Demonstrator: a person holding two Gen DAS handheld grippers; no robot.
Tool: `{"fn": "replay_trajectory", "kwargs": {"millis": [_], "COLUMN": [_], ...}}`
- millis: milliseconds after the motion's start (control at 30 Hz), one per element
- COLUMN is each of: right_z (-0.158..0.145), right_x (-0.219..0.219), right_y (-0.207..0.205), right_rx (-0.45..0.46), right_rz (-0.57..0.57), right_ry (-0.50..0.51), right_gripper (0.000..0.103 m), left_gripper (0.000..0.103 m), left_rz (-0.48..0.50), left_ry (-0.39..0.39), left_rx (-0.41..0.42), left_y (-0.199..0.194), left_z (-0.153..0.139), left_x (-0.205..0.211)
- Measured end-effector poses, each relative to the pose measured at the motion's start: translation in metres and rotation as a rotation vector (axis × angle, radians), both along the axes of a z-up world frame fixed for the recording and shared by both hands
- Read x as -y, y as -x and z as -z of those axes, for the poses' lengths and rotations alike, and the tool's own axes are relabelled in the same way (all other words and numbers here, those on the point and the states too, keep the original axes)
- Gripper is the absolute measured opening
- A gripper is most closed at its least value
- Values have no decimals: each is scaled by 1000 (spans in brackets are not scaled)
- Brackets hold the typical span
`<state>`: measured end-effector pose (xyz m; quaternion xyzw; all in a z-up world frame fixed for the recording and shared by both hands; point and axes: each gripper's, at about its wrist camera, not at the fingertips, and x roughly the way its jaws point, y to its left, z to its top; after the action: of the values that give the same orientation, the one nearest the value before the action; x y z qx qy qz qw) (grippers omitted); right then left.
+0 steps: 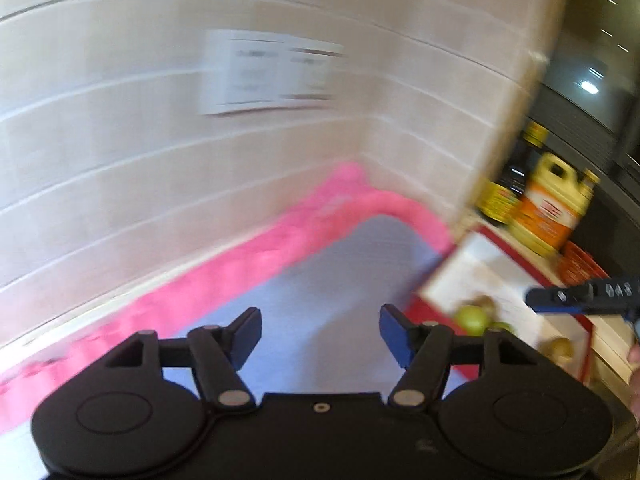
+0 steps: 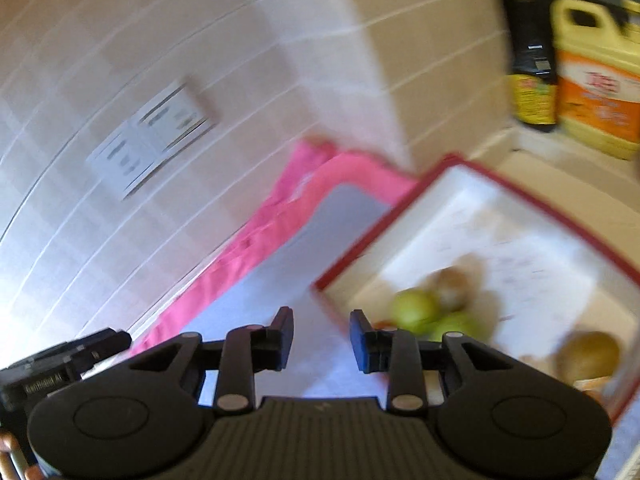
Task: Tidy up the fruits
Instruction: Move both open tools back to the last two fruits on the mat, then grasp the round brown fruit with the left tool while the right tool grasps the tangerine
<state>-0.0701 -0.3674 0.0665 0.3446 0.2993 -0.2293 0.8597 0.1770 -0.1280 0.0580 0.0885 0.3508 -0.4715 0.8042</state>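
A white tray with a red rim [image 2: 376,236] holds green fruits [image 2: 414,308] and brown round fruits [image 2: 588,354]. It also shows in the left wrist view [image 1: 492,256], with a green fruit [image 1: 472,316]. My left gripper [image 1: 320,332] is open and empty above a grey mat [image 1: 340,272]. My right gripper [image 2: 321,338] is open and empty, at the tray's near left corner. Its fingers [image 1: 580,296] show in the left wrist view over the tray. Both views are blurred.
The grey mat [image 2: 320,248] has a pink border [image 2: 280,220] and lies against a tiled wall [image 1: 160,152]. A yellow jug with an orange label [image 2: 596,80] and a dark bottle [image 2: 528,40] stand behind the tray.
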Motion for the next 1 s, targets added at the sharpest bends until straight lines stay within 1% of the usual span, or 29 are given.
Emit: {"fn": "replay_trajectory", "kwargs": {"millis": [133, 200, 300, 367, 467, 567, 667, 700, 733, 800, 900, 1000], "right_z": [4, 6, 10, 13, 20, 34, 49, 54, 59, 67, 78, 87], "right_x": [-34, -50, -78, -96, -124, -143, -156, -160, -164, -172, -178, -183], "right_y": [-43, -62, -92, -111, -137, -158, -175, -181, -187, -194, -201, -207], "right_rx": [-13, -16, -13, -6, -8, -12, 1, -3, -12, -21, -35, -49], "right_rz": [-96, -143, -226, -289, -392, -505, -640, -688, -721, -781, -842, -855], "right_ry": [-6, -7, 3, 37, 125, 171, 201, 221, 244, 274, 284, 294], "right_gripper": [34, 37, 40, 43, 47, 47, 47, 47, 47, 47, 47, 47], "left_gripper": [78, 78, 78, 78, 74, 73, 72, 68, 67, 67, 67, 67], "left_rz": [-134, -182, -245, -263, -278, -286, -271, -260, -243, -233, -221, -210], "left_ry": [23, 32, 18, 9, -3, -27, -56, -67, -76, -87, -94, -109], "left_rx": [-101, -165, -236, -276, -334, -367, -413, -429, -445, -449, -456, -475], "left_y": [-41, -64, -89, -105, -124, -141, -155, -160, -163, -166, -170, -173], "left_z": [5, 12, 29, 42, 63, 83, 101, 107, 112, 117, 124, 132], "left_x": [-51, -72, -90, -96, -94, -88, -82, -79, -77, -76, -73, -70]}}
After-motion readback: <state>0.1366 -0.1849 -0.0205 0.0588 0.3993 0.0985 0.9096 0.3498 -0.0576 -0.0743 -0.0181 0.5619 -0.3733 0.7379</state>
